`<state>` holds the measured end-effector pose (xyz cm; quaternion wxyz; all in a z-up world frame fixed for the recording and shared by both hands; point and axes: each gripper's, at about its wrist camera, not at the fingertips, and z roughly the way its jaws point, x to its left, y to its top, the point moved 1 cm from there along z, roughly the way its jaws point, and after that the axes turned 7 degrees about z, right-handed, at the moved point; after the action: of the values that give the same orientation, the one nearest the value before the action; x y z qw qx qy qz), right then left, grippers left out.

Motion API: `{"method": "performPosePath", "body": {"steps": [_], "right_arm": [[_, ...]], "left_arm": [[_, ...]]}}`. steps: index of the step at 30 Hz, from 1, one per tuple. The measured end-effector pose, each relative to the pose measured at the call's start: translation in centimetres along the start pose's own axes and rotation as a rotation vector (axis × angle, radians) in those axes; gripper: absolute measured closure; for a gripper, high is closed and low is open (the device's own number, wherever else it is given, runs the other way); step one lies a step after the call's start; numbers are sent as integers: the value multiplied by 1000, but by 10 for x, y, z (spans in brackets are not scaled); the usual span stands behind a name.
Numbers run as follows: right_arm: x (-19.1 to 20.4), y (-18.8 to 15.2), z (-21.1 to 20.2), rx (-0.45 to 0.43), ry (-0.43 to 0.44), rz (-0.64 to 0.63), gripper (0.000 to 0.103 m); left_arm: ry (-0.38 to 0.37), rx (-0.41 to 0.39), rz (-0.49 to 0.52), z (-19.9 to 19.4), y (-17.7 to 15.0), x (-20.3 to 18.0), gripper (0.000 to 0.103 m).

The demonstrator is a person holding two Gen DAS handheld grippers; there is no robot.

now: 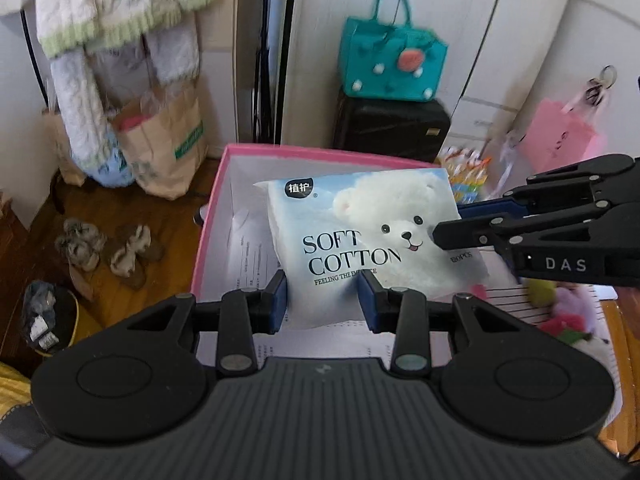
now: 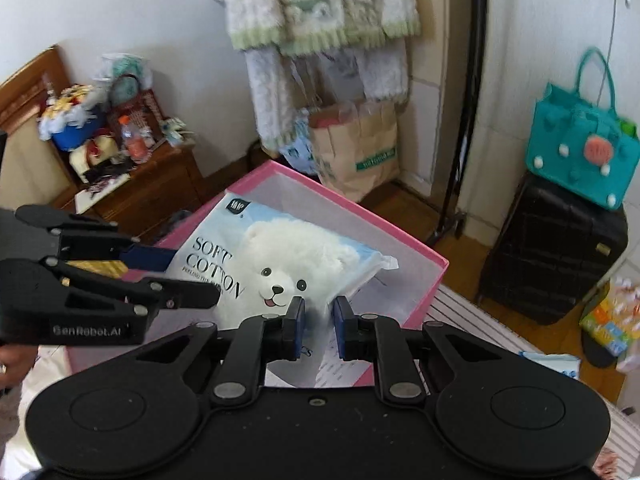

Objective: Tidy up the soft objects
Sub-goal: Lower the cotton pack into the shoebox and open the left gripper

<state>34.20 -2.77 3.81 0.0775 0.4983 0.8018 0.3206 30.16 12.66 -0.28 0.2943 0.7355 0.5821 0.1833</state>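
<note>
Soft Cotton pack (image 1: 360, 236), mid-frame, hangs over your pink box (image 1: 212, 216), left gripper (image 1: 322, 294) and right gripper (image 2: 318, 322) both clamped on it; lowering and release remain.

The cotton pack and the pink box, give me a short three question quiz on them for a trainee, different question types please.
1. True or false: both hand-held grippers grip the Soft Cotton pack.
2. Multiple choice: the pack hangs over A) the pink box, B) the black suitcase, C) the paper bag.
3. Fill in: the animal pictured on the pack is a white ____.

Key
1. True: the left hand-held gripper pinches its lower edge and the right hand-held gripper pinches another edge.
2. A
3. bear
</note>
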Motion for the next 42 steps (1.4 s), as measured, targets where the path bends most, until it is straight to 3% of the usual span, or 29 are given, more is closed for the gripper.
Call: {"method": "performPosePath", "body": {"steps": [11,14,19,24,33,42], "right_arm": [[-3,-2,37,90,-56,-30,83],[-3,0,39,89,-103,5,83],[-3,0,39,113,-104,11,83],[-1,0,39,124,-115,6,83],[-2,-7,23,77,-117,-24,84],[-3,-19,-2,19,-45,-27,83]], "left_arm": [[4,170,15,62,8,11,67],[-20,185,24,68,6,6,67],[-38,224,1,79,1,9,67],[-81,311,-45,97,2,12,67],[-2,291,27,101,1,-3,69],[72,232,52,102,9,-4,71]]}}
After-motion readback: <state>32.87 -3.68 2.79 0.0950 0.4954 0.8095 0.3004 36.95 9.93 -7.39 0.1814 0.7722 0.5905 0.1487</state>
